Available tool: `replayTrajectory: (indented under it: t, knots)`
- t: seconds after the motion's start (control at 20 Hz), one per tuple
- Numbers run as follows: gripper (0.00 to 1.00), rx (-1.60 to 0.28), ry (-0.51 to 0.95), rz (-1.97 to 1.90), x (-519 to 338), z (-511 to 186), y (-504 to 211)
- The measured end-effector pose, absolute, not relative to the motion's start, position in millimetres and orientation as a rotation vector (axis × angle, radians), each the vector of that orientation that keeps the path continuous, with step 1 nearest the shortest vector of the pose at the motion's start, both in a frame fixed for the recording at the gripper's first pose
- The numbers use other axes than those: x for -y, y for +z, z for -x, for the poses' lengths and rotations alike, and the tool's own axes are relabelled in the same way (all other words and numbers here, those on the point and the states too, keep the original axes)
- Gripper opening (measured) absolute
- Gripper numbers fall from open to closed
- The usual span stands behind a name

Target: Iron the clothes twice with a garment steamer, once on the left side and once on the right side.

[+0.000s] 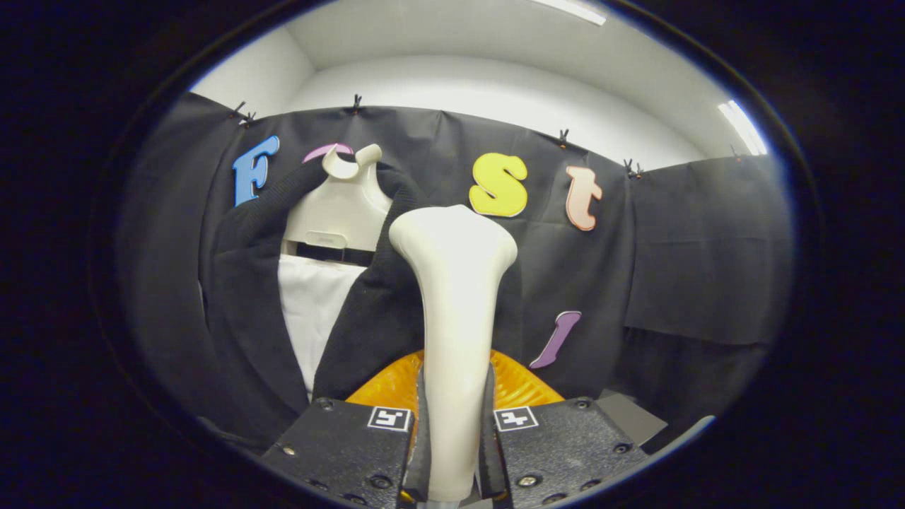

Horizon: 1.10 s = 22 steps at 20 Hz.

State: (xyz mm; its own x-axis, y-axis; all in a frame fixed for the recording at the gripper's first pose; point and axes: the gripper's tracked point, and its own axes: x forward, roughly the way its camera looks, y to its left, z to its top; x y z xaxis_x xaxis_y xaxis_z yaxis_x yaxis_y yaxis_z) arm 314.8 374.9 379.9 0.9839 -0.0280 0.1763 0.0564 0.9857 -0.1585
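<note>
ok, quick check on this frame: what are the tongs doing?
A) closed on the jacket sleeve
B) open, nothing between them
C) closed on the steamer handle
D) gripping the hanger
C: both fingers of the tongs press on the cream handle of the garment steamer, whose head stands up against the dark jacket hung on the hanger.

Gripper-mounted fisheye, facing forward, near garment (240, 297)
</note>
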Motion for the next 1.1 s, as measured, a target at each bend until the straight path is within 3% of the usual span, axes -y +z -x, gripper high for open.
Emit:
replayTrajectory:
  t: [1.1]
  knots:
    - [0.30,0.052,0.002,0.216,-364,-316,245]
